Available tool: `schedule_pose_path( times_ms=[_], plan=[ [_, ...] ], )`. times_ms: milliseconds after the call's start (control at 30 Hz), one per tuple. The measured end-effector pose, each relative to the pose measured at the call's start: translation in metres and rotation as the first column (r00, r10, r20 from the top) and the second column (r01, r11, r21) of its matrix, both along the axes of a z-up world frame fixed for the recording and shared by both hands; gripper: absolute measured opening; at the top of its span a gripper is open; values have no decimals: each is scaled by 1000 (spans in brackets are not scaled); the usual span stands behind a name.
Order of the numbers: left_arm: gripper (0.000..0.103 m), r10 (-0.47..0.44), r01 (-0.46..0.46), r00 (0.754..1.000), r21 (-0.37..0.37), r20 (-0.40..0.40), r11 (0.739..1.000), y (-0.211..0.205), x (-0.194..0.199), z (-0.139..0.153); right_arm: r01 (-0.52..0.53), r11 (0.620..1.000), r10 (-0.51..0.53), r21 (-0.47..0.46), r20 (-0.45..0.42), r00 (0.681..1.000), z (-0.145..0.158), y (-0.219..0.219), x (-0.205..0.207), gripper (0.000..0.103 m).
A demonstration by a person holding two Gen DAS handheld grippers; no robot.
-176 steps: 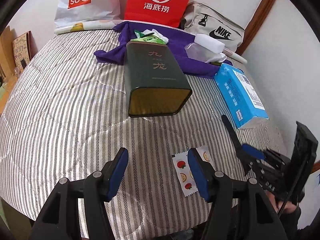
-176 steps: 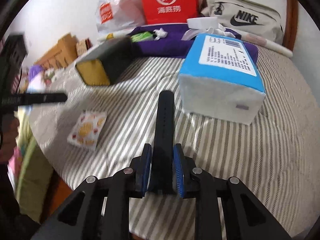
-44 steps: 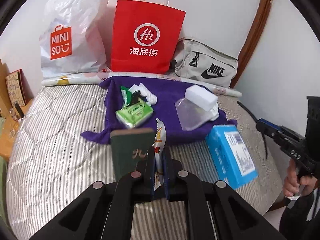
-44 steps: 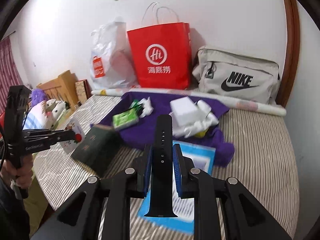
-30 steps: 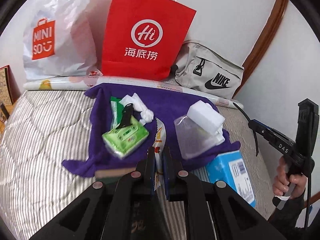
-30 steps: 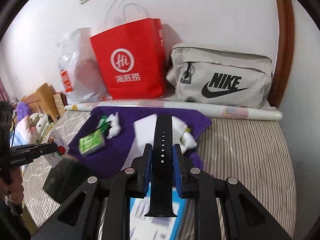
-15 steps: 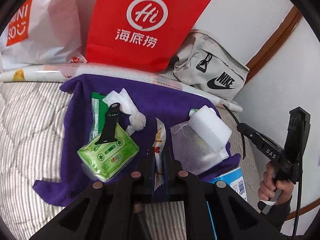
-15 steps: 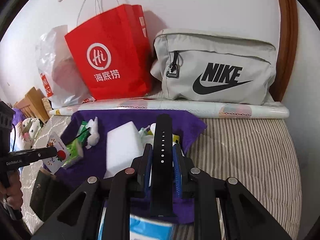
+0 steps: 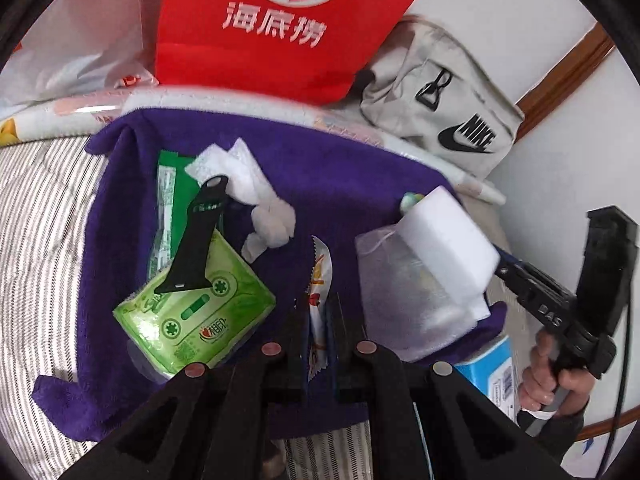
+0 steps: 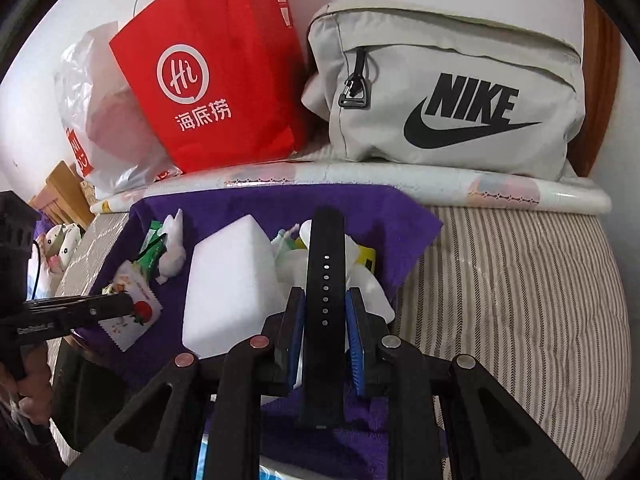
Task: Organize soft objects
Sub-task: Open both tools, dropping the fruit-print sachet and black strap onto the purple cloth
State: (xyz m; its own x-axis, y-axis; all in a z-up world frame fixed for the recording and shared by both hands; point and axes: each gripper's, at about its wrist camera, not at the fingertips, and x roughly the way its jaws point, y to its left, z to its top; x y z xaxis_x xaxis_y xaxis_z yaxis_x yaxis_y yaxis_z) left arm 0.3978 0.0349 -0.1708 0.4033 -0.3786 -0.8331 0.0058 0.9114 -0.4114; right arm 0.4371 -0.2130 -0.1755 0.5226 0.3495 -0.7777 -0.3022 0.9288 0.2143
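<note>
Between the right claw's (image 10: 325, 316) pads, watch strap (image 10: 325, 280) clamped upright.

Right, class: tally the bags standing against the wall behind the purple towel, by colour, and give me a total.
Red paper bag: 1
White plastic bag: 1
Grey Nike bag: 1
Total: 3

On the towel (image 9: 344, 184) spread over the bed (image 10: 520, 300) I see the tissue pack (image 9: 196, 316) left of the sponge block (image 9: 448, 248), with the paper bag (image 10: 212, 80) and pouch (image 10: 460, 100) behind.
</note>
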Motion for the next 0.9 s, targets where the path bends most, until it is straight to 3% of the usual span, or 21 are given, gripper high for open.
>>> schedule_pose_path(
  times_ms=[167,267,333,467,567,767,900],
  plan=[
    [12,-3,3,1000,13,-10,1000,-2,2,-2,-31,999,31,-25,12,999,4,6,-4,21],
    [30,-5,5,1000,32,-10,999,-3,1,0,-41,999,42,-26,13,999,6,6,-6,28],
    [36,-1,2,1000,40,-4,999,-4,1,3,-42,999,43,-21,18,999,7,5,-8,38],
    [56,0,-1,1000,37,17,999,-3,-6,15,-48,999,48,-10,30,998,14,2,-15,41],
    [56,0,-2,999,56,34,998,-2,-13,24,-45,999,45,-13,45,998,20,1,-22,48],
    [59,3,-14,997,140,77,990,-5,-39,49,-37,999,36,7,67,997,40,-3,-45,54],
    [66,-5,-20,993,205,120,979,-14,-65,69,-30,1000,30,0,92,995,58,-2,-71,56]
  ],
)
